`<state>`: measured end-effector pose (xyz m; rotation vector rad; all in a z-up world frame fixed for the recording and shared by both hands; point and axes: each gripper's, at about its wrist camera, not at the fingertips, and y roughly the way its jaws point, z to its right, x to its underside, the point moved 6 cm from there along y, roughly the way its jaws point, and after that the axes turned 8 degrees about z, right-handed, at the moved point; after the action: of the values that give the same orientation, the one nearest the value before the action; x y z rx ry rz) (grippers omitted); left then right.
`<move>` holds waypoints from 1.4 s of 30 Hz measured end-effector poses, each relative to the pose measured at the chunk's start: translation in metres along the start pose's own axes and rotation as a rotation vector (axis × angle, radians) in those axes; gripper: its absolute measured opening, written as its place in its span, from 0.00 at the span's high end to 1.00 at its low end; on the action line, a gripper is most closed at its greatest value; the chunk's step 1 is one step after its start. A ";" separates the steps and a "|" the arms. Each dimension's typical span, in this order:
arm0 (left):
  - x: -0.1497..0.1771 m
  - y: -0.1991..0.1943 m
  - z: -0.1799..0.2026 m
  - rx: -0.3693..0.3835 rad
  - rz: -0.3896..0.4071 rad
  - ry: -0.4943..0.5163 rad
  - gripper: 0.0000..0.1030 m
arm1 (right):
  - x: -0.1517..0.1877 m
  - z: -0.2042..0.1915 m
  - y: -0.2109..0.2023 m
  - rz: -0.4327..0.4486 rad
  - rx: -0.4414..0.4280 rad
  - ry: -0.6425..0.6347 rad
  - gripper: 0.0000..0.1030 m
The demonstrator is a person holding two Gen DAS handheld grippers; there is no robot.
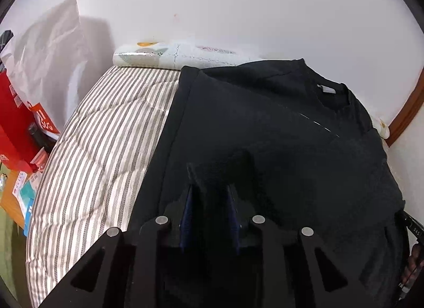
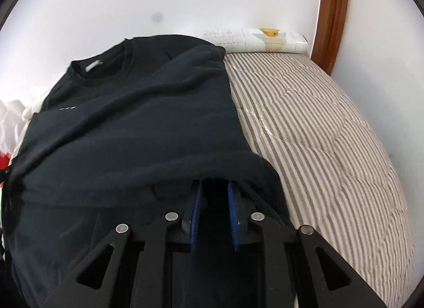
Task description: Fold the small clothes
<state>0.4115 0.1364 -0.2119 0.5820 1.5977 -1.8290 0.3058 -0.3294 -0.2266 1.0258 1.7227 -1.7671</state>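
1. Left wrist view: the left gripper (image 1: 209, 188) is clamped on the near hem of the dark shirt (image 1: 278, 127), which lies on the striped bed (image 1: 106, 135).
2. Right gripper (image 2: 213, 188) pinches the same hem; cloth hides its tips.
3. Step in hand, as I judge it: folding the hem toward the collar (image 2: 106, 61); both hands should lift level.

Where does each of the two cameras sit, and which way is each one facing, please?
Left wrist: on the left gripper, looking down along its fingers over the black T-shirt toward the white wall; striped bedcover at left, a hand at the right edge.
Right wrist: on the right gripper, facing the same wall over the shirt; bedcover at right, fingertips under a fabric fold.
Shared: the shirt with its neck label, bedcover, and patterned pillow.
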 end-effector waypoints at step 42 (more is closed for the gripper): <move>0.197 -0.172 -0.011 -0.071 0.075 0.060 0.76 | 0.147 0.046 -0.120 0.044 -0.026 0.015 0.81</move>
<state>0.1511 0.1241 -0.2291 0.6617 1.6509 -1.7075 0.1149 -0.3367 -0.2674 1.0607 1.7148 -1.7101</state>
